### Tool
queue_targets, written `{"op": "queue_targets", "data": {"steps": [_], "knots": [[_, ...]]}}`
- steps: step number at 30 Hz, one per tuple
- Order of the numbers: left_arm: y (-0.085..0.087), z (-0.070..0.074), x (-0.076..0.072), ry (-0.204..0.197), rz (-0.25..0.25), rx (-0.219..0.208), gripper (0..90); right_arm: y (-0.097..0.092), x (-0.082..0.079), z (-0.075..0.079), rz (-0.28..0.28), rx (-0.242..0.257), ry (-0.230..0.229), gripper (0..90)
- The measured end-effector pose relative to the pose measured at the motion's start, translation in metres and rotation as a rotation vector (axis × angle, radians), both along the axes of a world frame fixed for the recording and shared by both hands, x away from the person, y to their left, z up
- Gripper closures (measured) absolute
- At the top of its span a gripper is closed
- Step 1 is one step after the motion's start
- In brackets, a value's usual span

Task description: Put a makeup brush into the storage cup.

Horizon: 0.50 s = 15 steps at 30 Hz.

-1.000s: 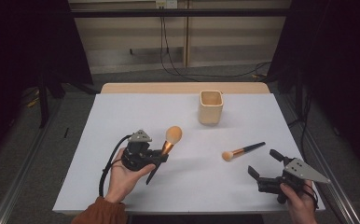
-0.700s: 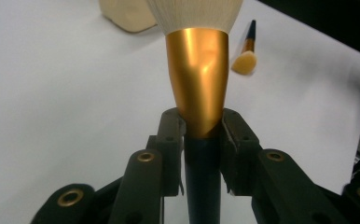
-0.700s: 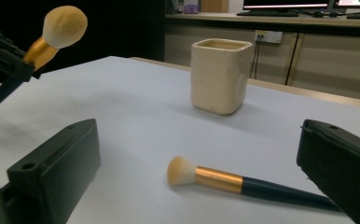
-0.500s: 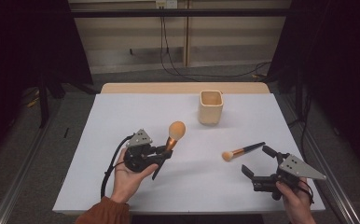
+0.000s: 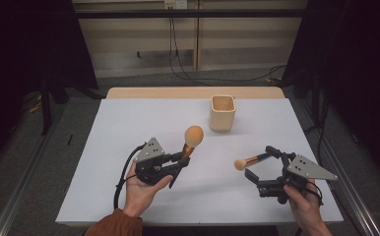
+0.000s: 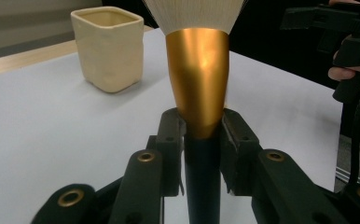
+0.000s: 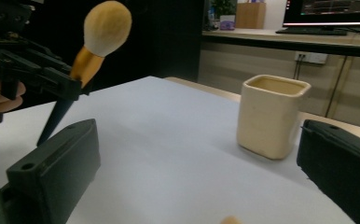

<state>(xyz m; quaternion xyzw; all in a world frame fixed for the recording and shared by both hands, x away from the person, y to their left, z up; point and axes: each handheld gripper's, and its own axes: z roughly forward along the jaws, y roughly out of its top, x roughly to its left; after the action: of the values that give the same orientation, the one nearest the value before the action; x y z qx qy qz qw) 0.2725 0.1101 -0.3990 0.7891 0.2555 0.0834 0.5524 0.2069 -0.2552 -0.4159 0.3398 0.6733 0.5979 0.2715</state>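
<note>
A large makeup brush [image 5: 193, 137] with a round orange head, gold collar and black handle points up and away from me, and my left gripper [image 5: 179, 160] is shut on its handle. In the left gripper view the jaws clamp the large brush [image 6: 197, 74] just below the gold collar. A smaller brush [image 5: 249, 160] lies on the white table [image 5: 129, 128]. My right gripper [image 5: 259, 161] is open, its jaws standing either side of that handle without touching it. The right gripper [image 7: 199, 140] has wide jaws, and the small brush's tip [image 7: 229, 220] shows at the bottom edge.
A cream square cup [image 5: 222, 112] stands upright at the back of the table, right of centre. It also appears as the cup [image 6: 108, 46] and the cup [image 7: 271, 116] in the gripper views. Dark floor and cables lie beyond the table's far edge.
My right gripper has moved left and forward from the table's right front corner until its open jaws straddle the small brush. The left hand has hardly moved; its brush now points slightly more to the right.
</note>
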Motion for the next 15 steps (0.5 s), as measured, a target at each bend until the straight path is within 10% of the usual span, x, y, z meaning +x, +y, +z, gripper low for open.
{"op": "queue_targets", "data": {"steps": [15], "knots": [[-0.024, -0.001, -0.003, -0.019, -0.035, -0.06, 71.8, 0.038, 0.018, 0.021, 0.094, 0.047, -0.019, 0.0]]}}
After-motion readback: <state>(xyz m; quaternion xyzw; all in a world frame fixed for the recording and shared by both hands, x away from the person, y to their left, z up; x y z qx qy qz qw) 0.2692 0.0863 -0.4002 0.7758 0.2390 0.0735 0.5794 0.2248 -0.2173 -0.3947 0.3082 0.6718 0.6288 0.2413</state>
